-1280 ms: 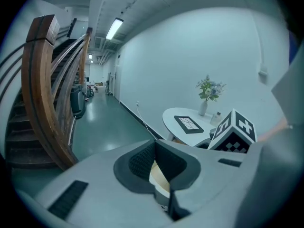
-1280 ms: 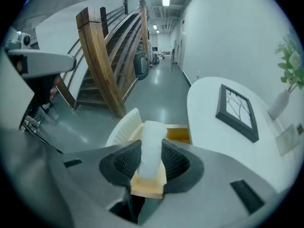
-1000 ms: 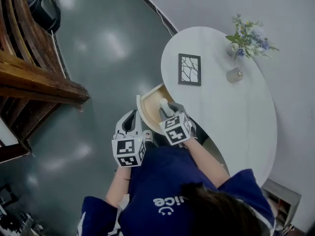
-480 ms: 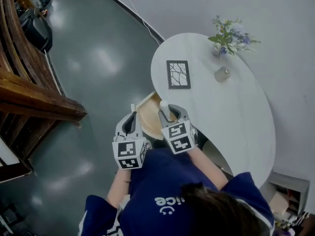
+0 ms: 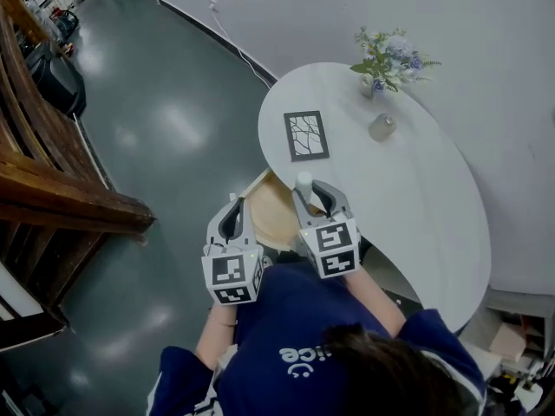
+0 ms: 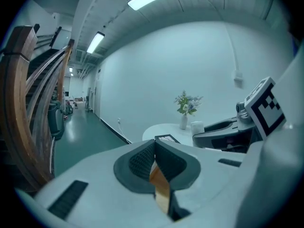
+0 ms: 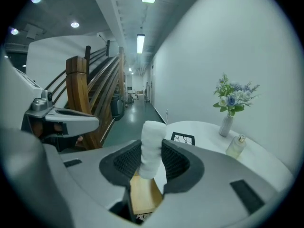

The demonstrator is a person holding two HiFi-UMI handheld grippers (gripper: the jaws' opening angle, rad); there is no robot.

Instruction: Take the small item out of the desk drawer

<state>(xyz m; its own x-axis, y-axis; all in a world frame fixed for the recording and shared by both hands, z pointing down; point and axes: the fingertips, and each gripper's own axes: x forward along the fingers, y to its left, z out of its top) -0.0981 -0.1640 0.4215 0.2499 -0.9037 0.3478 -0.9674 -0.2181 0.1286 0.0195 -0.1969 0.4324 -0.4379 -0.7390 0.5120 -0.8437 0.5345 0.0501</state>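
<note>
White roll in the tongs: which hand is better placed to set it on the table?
Right. The right tongs grip the white roll above the open drawer, beside the table. The left tongs are shut, empty and farther from the table.

you wear a dark blue short-sleeved shirt with white lettering and a small white smiley mark on it, and your hair is dark. your left gripper and right gripper have pale grey moulded shells, each tapering into 2 jaws. the left marker cube and right marker cube are white, printed with black square patterns. in the gripper views the pads are black and finely ribbed, set in dark rounded hollows. a dark rectangular slot sits on the shell to either side.
</note>
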